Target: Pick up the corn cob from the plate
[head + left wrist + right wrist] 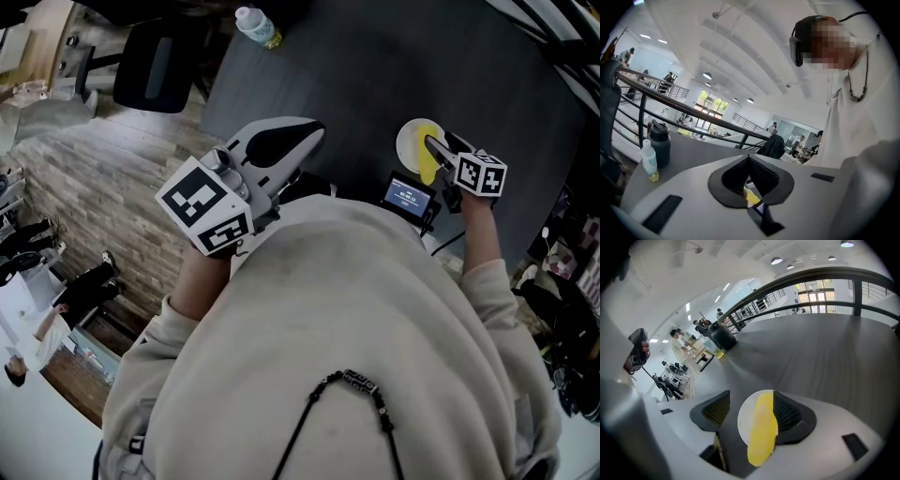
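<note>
The yellow corn cob [763, 434] lies on a small white plate [743, 420] on the dark table. My right gripper [752, 401] hangs just over it, open, with the cob down between its jaws. The cob sits close to the right pad [788, 412] and clear of the left pad. In the head view the plate [410, 141] and cob [427, 170] show beside my right gripper [439, 148]. My left gripper [314, 127] is held up near my chest, away from the plate, with its jaw tips together and nothing in them [749, 157].
A water bottle [255, 25] and a dark flask [660, 140] stand at the table's far end. A small device with a lit screen [409, 195] sits near the plate on my side. An office chair [155, 61] stands off the table's left.
</note>
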Tool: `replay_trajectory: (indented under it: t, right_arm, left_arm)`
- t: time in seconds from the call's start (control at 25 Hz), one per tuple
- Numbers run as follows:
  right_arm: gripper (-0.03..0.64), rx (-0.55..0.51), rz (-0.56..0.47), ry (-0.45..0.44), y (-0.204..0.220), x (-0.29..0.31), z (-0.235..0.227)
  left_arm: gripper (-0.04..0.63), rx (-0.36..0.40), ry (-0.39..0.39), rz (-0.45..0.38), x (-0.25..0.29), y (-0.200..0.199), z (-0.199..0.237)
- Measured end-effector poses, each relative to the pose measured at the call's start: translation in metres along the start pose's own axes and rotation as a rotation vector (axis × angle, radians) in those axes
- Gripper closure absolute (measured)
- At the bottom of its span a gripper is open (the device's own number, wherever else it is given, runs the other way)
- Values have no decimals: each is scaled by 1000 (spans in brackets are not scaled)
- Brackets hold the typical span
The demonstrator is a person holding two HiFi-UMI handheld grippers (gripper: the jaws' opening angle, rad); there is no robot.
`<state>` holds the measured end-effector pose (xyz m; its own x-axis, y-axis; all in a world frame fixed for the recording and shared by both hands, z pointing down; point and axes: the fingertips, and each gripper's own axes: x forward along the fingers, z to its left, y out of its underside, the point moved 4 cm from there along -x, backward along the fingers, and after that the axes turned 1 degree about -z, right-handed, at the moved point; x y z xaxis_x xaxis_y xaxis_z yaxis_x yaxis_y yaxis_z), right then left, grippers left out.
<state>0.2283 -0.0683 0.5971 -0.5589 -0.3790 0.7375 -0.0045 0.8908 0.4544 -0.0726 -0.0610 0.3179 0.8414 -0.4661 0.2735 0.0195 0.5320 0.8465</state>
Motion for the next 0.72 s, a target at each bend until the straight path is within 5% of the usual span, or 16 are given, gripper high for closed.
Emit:
replay_trajectory:
  t: [0.72]
  right_arm:
    - [298, 30, 105, 99, 34, 26, -28]
  left_arm:
    - [589, -10, -36, 14, -10, 7, 2]
